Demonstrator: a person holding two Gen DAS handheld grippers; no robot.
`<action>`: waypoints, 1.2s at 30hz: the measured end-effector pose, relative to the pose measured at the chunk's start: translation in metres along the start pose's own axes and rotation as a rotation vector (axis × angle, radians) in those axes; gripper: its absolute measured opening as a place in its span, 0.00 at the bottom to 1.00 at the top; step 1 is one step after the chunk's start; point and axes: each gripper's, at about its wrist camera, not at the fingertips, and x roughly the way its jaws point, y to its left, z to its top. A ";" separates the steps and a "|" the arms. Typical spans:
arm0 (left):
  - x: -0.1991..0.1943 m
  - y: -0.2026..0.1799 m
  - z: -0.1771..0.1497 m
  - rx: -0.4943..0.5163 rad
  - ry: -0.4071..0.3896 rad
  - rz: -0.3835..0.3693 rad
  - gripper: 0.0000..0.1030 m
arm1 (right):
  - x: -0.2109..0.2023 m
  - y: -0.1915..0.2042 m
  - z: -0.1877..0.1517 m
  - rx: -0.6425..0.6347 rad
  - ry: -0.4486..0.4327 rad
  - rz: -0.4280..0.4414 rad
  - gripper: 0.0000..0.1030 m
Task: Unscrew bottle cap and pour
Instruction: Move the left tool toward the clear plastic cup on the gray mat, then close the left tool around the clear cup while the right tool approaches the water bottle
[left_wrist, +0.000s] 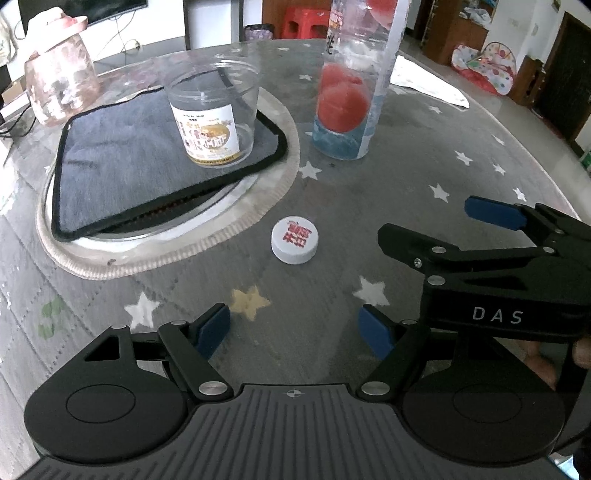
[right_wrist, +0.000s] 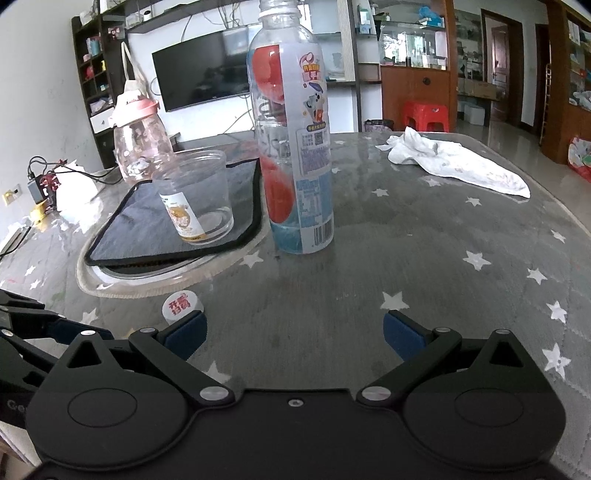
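1. Left wrist view: your left tool (left_wrist: 293, 328) hangs low over the table (left_wrist: 369, 206), jaws spread wide, nothing between the blue pads (left_wrist: 212, 330).
2. Cap (left_wrist: 294, 240) is off the bottle: it lies flat on the table, printed side up, just ahead of the left tool, apart from both pads.
3. Your right tool (left_wrist: 424, 225) comes into this view from the right, jaws apart and empty, with the cap to its left.
4. Bottle (left_wrist: 351, 85) stands upright at the far side, right of the cup, neck cut off by the frame edge.
5. Right wrist view: right tool (right_wrist: 293, 332) is spread wide, holding nothing, low over the table.
6. Bottle (right_wrist: 291, 140) stands upright straight ahead, mouth uncapped, well apart from the pads.
7. Clear cup (right_wrist: 195, 195) stands upright on the dark mat (right_wrist: 147, 229), just left of the bottle, not touching it.
8. Cap (right_wrist: 183, 306) sits near the left pad in this view, partly hidden behind it.
9. White cloth (right_wrist: 454, 162) lies far right; pink jug (right_wrist: 142, 144) stands far left behind the mat.
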 end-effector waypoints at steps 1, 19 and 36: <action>0.000 0.001 0.001 -0.001 -0.001 0.002 0.75 | 0.001 0.000 0.001 0.000 -0.001 0.000 1.00; 0.004 0.013 0.019 -0.015 0.002 0.014 0.75 | 0.009 -0.006 0.014 0.004 -0.018 -0.001 1.00; -0.001 0.030 0.038 -0.025 -0.041 0.045 0.75 | 0.009 -0.012 0.023 0.019 -0.046 -0.009 1.00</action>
